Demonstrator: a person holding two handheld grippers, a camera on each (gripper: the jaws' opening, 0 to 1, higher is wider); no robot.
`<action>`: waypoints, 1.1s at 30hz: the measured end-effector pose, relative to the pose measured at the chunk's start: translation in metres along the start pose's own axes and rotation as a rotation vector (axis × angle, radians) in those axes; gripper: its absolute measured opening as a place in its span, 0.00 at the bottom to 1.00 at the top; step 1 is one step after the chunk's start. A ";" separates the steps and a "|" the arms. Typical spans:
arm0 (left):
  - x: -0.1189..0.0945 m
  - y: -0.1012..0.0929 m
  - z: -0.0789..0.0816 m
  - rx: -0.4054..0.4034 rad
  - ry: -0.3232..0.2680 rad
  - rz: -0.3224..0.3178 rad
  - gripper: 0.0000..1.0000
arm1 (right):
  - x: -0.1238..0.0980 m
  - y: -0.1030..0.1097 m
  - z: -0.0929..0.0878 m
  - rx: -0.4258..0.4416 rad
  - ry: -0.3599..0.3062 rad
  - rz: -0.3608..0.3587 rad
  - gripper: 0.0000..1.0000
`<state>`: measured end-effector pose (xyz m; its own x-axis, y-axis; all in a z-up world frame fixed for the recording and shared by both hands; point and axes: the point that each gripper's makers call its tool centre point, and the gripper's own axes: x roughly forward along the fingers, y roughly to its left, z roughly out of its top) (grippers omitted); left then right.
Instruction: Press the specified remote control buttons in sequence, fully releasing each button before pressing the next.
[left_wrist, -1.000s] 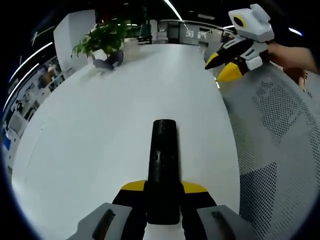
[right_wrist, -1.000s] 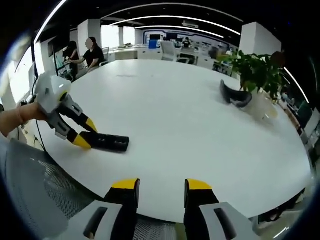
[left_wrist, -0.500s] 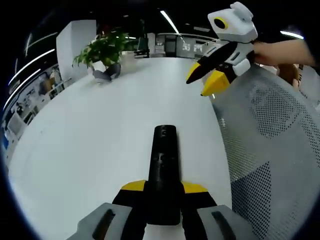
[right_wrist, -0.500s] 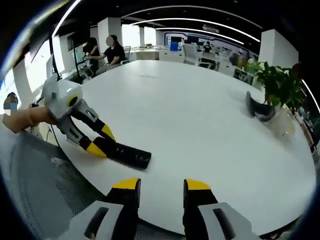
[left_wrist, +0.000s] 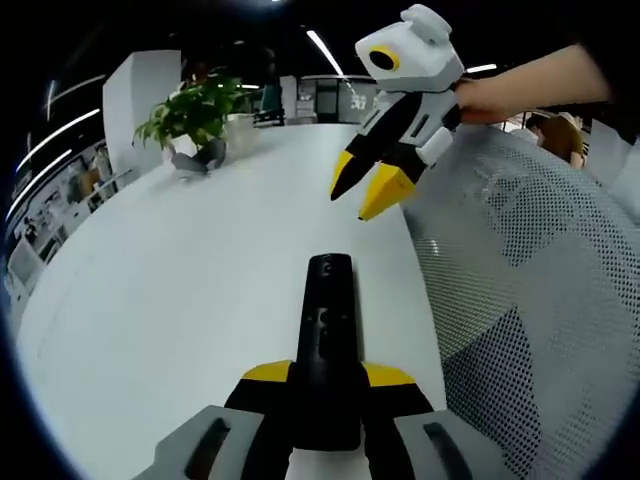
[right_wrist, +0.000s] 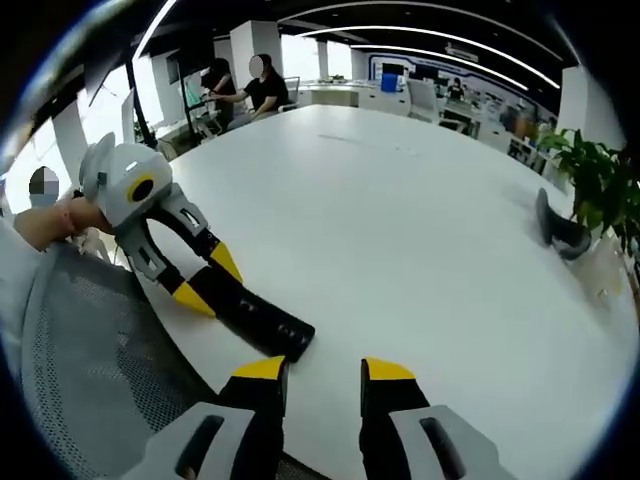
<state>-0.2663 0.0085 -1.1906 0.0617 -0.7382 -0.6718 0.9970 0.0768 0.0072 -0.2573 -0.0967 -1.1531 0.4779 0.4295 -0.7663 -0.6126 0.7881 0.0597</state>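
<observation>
Left gripper (left_wrist: 325, 385) clamps slim black remote (left_wrist: 328, 330) at the white tabletop (left_wrist: 180, 260) near edge. Right gripper (right_wrist: 322, 368) jaws apart, above it; risk: wide tips hitting two buttons.

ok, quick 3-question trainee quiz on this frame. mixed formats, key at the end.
1. True or false: the left gripper is clamped on the black remote control.
2. Multiple choice: the right gripper is A) pressing a button, B) open and off the remote, C) holding the potted plant.
3. Fill in: the remote lies on the white ____, near the edge beside a grey mesh chair back.

Key: 1 true; 2 B; 3 table.
</observation>
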 end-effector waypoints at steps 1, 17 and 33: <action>0.000 -0.003 0.000 0.016 0.000 -0.006 0.24 | 0.001 0.001 0.000 -0.001 -0.002 0.005 0.24; -0.012 -0.016 -0.009 0.038 0.049 -0.035 0.25 | 0.006 0.017 -0.003 -0.128 0.017 0.085 0.19; -0.011 -0.016 -0.010 0.037 -0.001 -0.034 0.25 | 0.020 0.039 -0.017 -0.356 0.167 0.192 0.00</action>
<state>-0.2835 0.0220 -1.1908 0.0275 -0.7406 -0.6714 0.9996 0.0263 0.0119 -0.2829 -0.0647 -1.1771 0.2436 0.4533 -0.8574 -0.8733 0.4871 0.0093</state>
